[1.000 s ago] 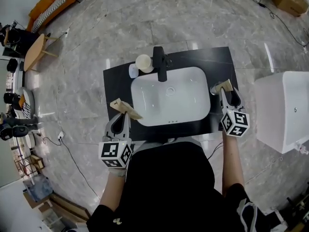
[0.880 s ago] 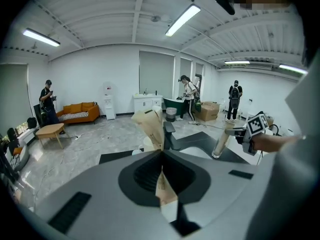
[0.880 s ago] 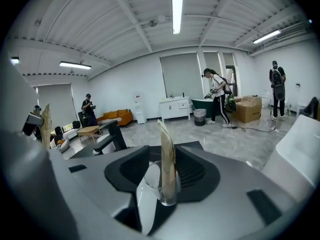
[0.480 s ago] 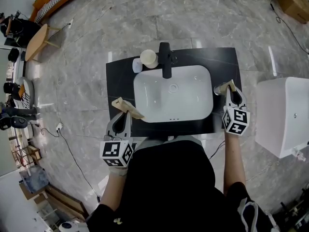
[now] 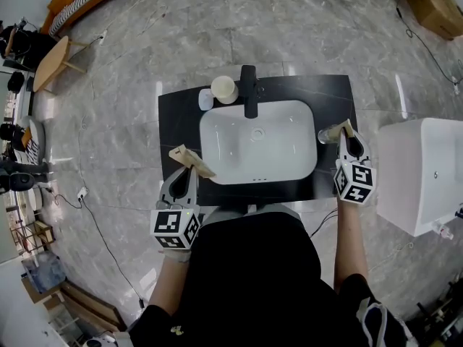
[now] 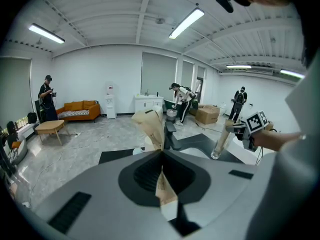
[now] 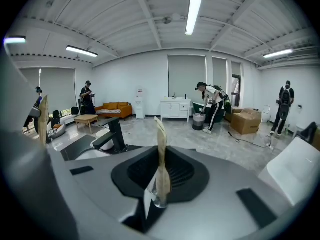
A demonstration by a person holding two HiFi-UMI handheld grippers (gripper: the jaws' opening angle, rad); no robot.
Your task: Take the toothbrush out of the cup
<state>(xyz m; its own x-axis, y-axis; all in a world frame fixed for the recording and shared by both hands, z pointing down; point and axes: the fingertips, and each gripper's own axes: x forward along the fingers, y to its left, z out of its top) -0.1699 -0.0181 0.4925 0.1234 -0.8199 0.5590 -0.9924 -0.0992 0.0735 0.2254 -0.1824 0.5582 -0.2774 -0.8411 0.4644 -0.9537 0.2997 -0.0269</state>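
The right tool [image 5: 341, 130] is shown with its jaws wide a second ago. Now they are closing, and the wall of the clear cup [image 5: 326, 133] is pinched between the pads near its rim. The cup is found on the black table [image 5: 177, 114], just right of the sink [image 5: 217, 150]; whether it is lifted cannot be told. By this grip the cup is judged to be steadied, so that the toothbrush can be drawn out. The toothbrush itself cannot be made out in any view.

The left tool [image 5: 189, 162] is clenched on nothing, near the table's front edge and well apart from the cup. It is judged that this tool must be opened and carried across the sink. The faucet [image 5: 249, 91] and a cream container [image 5: 224, 89] are set at the back, clear of that path.
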